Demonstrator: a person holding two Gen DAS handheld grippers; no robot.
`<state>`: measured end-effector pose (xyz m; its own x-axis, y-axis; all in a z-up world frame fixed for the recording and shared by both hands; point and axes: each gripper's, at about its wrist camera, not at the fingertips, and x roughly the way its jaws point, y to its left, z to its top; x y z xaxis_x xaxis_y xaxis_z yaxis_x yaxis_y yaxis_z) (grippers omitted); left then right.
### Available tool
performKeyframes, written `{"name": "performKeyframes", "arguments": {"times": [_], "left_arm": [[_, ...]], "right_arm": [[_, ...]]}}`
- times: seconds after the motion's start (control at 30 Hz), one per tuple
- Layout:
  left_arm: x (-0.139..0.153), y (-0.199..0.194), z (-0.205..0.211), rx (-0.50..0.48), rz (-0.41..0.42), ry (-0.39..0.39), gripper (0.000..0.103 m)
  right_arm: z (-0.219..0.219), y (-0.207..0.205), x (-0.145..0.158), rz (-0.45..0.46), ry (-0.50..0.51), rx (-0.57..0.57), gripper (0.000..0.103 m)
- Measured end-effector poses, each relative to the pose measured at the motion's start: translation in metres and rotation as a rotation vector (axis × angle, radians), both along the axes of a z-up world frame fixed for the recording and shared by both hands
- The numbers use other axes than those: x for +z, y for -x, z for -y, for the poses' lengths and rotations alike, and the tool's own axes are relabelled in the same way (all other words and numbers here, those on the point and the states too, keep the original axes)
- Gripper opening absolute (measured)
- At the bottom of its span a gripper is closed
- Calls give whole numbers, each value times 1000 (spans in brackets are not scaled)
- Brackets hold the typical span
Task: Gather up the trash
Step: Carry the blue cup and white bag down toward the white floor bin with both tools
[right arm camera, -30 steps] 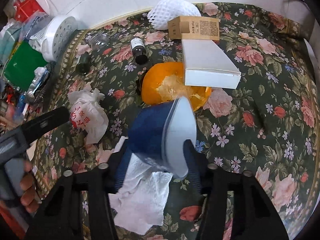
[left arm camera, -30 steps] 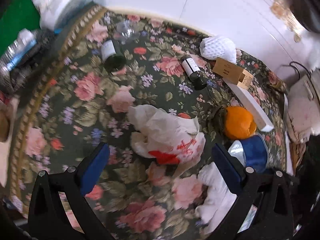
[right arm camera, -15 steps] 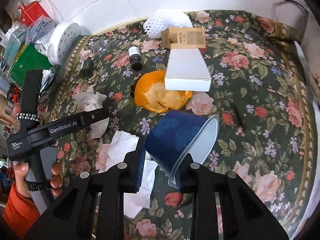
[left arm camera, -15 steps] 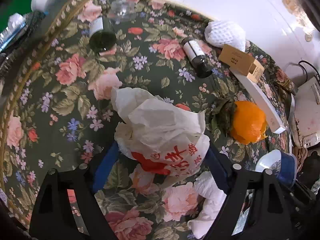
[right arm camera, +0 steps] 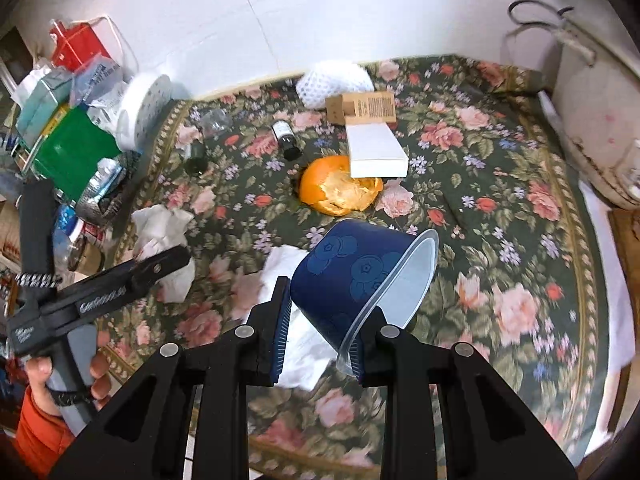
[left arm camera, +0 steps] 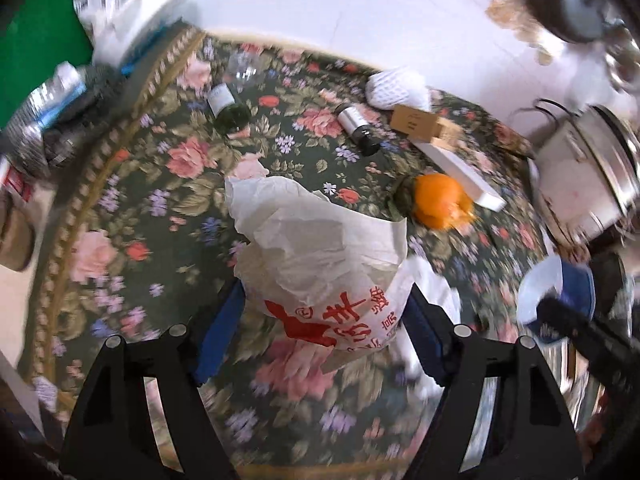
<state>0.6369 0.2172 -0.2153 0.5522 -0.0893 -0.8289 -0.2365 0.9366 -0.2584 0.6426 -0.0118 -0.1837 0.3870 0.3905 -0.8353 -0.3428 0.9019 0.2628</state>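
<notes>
White crumpled plastic bag with red printed characters (left arm camera: 320, 264) sat clamped between the left gripper (left arm camera: 324, 320) pads, raised off the floral tablecloth (left arm camera: 132, 216), its long axis upright, open mouth pointing away from the camera. A second ago it lay loose ahead of spread jaws. Right gripper (right arm camera: 320, 320) jaws were closed on a dark blue plastic cup with a translucent rim (right arm camera: 360, 272), tilted, mouth facing right, higher above the white tissue (right arm camera: 296, 336) than before.
</notes>
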Motion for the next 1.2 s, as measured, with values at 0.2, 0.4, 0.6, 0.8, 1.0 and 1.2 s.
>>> {"name": "performKeyframes", "arguments": {"times": [0.2,0.4,0.6,0.8,1.0,1.2], "left_arm": [[32,58,2,-100,76,-42,77],[56,112,8,-162,124,-54,77],[74,158,23,-196,164,-42,77],[79,201,46,-186,176,-21,77],[67,239,78,-173,146,-29,77],[37,274,116,-164,74,-17,77]], "right_arm": [[-4,49,29,100,-2,-63,23],[-5,96,53,159,-7,-93,23],[-4,138,72,194,-3,-91,23],[3,176,79,215,-24,-66,23],[22,214,73,211,-35,-39,23],[51,252,51,162,-21,-28,23]]}}
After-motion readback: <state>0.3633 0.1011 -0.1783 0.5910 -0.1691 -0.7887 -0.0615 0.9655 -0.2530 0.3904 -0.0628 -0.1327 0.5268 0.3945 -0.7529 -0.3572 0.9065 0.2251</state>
